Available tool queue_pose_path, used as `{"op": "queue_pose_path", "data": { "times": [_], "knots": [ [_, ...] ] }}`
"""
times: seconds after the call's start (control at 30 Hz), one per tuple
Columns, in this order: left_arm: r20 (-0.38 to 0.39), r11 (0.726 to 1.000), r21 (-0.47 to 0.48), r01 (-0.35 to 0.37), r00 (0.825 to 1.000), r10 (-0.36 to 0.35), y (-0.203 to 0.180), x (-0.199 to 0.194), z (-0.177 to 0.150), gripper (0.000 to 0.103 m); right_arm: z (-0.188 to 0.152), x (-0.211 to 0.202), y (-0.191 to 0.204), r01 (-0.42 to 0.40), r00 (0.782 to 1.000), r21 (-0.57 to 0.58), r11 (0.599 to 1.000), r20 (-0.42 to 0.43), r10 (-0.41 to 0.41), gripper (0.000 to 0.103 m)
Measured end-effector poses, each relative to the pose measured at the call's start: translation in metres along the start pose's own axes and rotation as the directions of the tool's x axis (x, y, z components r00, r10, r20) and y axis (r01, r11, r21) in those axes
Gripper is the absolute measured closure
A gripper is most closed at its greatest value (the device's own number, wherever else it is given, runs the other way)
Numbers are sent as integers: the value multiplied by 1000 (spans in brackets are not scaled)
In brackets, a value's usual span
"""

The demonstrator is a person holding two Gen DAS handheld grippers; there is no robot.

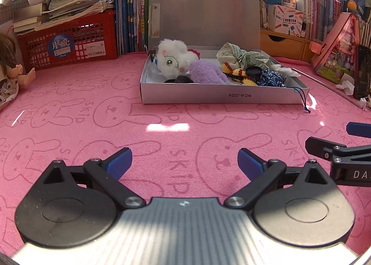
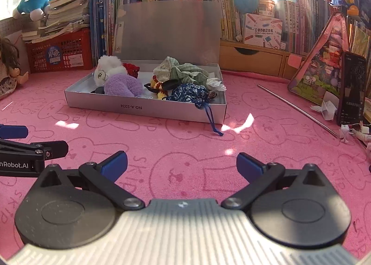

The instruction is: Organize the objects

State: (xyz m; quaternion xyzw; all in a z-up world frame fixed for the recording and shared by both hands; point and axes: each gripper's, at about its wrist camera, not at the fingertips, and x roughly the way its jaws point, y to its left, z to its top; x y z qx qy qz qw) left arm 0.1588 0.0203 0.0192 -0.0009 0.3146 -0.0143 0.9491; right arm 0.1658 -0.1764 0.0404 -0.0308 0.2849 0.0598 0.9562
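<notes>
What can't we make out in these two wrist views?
- Left wrist view: the right gripper is cut off by the right edge.
- Both views: the box floor under the purple plush and blue pouch is hidden.
- Both views: the doll is cut by the left edge.
- Book spines: text too small.

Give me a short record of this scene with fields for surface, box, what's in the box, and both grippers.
surface: pink bunny-print mat
box: grey box, lid open and upright
contents: white plush, purple plush, green cloth, blue patterned pouch with its cord hanging over the front wall
left hand-held gripper: open, empty, short of the box
right hand-held gripper: open, empty, short of the box
</notes>
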Motion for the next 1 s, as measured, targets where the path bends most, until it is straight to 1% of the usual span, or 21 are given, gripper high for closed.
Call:
{"op": "queue_pose_path", "data": {
  "times": [0.17, 0.33, 0.4, 0.5, 1.0],
  "knots": [
    [-24, 1000, -11, -4, 1000, 4, -1, 8, -3, 4, -8, 7, 0, 21, 1000, 8, 1000, -16, -21, 0],
    [-36, 1000, 0, -13, 999, 13, -3, 13, -5, 0, -9, 16, -2, 42, 997, 26, 999, -68, -40, 0],
    [-42, 1000, 8, -16, 999, 16, -5, 14, -5, 0, -10, 20, -4, 37, 995, 36, 999, -95, -33, 0],
    [-43, 1000, 6, -18, 999, 18, -5, 15, -5, 0, -10, 21, -9, 23, 995, 68, 997, -101, -16, 0],
    [-44, 1000, 5, -20, 999, 20, -5, 15, -5, 0, -10, 21, -9, 23, 995, 67, 997, -102, -16, 0]
  ]
}}
